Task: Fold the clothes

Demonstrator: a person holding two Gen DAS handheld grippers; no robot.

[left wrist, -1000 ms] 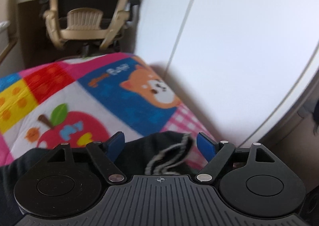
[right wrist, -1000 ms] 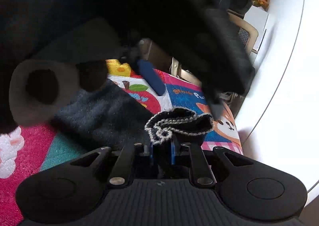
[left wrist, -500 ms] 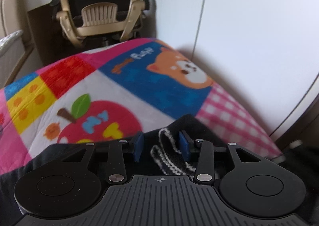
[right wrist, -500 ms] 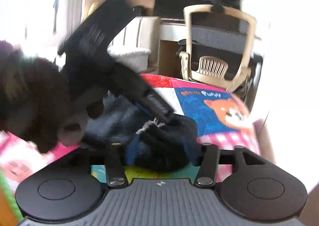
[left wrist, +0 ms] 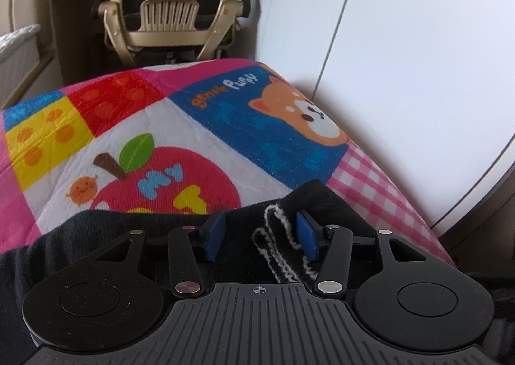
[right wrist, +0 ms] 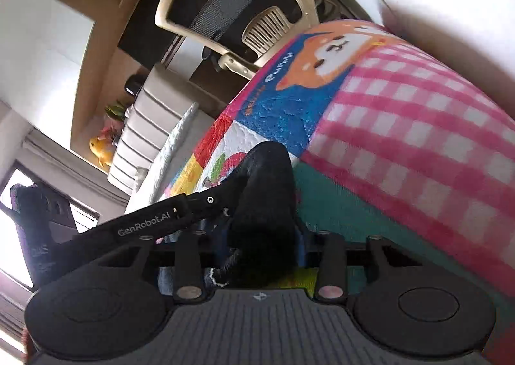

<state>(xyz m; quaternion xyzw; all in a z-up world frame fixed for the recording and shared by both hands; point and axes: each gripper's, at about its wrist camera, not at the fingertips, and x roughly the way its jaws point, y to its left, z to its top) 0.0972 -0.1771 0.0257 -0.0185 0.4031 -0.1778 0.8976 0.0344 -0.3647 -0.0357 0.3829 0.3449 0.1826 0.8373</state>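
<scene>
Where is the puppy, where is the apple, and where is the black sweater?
puppy [left wrist: 302,112]: left wrist view, on its orange-and-white face.
apple [left wrist: 167,184]: left wrist view, on the red fruit's middle.
black sweater [left wrist: 273,220]: left wrist view, on the white-trimmed fold between the claw's blue pads.

A beige-framed office chair with black mesh back [left wrist: 167,7] stands beyond the bed's far edge, in front of a dark desk recess. A plain white wall with one vertical seam [left wrist: 402,43] runs along the bed's right side. A cream ribbed upholstered seat [right wrist: 151,126] and a bright daylit window [right wrist: 19,204] lie left.
</scene>
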